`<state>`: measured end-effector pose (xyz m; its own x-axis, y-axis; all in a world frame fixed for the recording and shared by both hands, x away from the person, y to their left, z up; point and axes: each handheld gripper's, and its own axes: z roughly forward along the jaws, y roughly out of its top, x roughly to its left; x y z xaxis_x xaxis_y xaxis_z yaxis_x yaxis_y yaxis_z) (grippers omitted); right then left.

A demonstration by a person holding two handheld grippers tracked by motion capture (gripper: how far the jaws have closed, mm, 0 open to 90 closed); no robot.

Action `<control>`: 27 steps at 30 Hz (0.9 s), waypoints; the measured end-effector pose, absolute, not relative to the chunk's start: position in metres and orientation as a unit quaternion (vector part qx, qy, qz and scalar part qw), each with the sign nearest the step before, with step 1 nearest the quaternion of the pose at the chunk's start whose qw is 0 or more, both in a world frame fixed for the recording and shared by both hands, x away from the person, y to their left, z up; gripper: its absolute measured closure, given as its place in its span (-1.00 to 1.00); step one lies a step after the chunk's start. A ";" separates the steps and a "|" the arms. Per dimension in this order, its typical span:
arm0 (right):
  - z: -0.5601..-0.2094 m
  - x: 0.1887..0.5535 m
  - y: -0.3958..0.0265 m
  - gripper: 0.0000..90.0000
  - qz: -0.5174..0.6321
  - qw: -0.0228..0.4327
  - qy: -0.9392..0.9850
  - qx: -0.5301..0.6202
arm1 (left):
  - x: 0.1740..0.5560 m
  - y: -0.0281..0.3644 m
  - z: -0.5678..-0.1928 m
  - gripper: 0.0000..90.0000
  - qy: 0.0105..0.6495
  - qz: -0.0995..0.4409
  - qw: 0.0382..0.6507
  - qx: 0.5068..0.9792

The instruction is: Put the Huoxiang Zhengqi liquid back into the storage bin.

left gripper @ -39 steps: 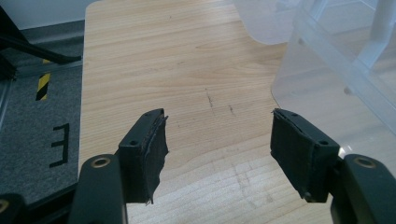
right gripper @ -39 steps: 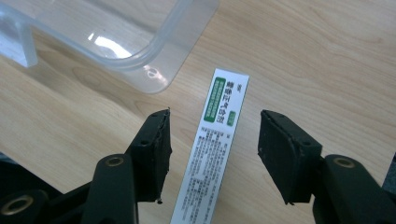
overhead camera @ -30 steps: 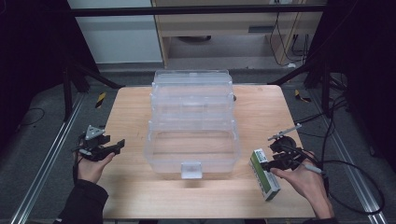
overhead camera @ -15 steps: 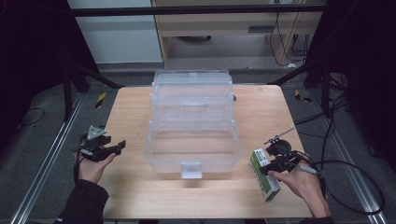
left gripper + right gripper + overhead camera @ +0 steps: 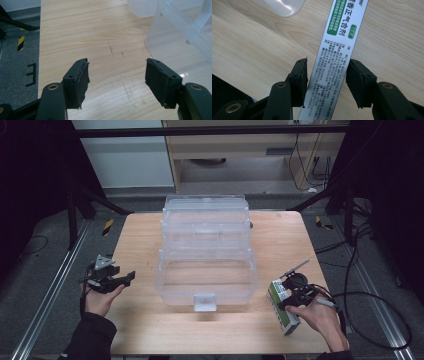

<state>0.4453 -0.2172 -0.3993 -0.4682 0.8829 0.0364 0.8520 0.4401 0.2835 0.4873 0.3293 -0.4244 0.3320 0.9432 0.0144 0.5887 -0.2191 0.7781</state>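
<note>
A long, thin medicine box [image 5: 339, 47], white and silver with green, lies flat on the wooden bench [image 5: 280, 240] near its right edge. It bears small Chinese writing. The right gripper [image 5: 327, 80] has been closing its jaws around it; the left pad touches, the right barely. A clear plastic storage box [image 5: 205, 255] stands just beside. The left gripper [image 5: 117, 82] waits open.

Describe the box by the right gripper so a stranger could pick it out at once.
Start at the big clear plastic organiser in the middle of the wooden table, then go to the table's near right corner. There a slim box lies flat between the jaws of the right gripper. It is the one small printed thing there, white and green with Chinese text.
</note>
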 end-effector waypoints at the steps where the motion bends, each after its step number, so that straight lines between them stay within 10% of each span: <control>1: -0.400 0.446 -0.217 0.20 0.131 0.059 0.846 0.514 | 0.487 0.329 -0.424 -0.23 0.519 0.254 0.348 0.738; 27: -0.394 0.452 -0.221 0.42 0.118 0.071 0.850 0.509 | 0.487 0.325 -0.424 -0.23 0.513 0.249 0.350 0.744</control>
<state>0.4524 -0.2206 -0.3944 -0.4710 0.8821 -0.0002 0.8489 0.4533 0.2719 0.4872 0.3250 -0.4240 0.3504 0.9365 0.0113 0.5888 -0.2297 0.7749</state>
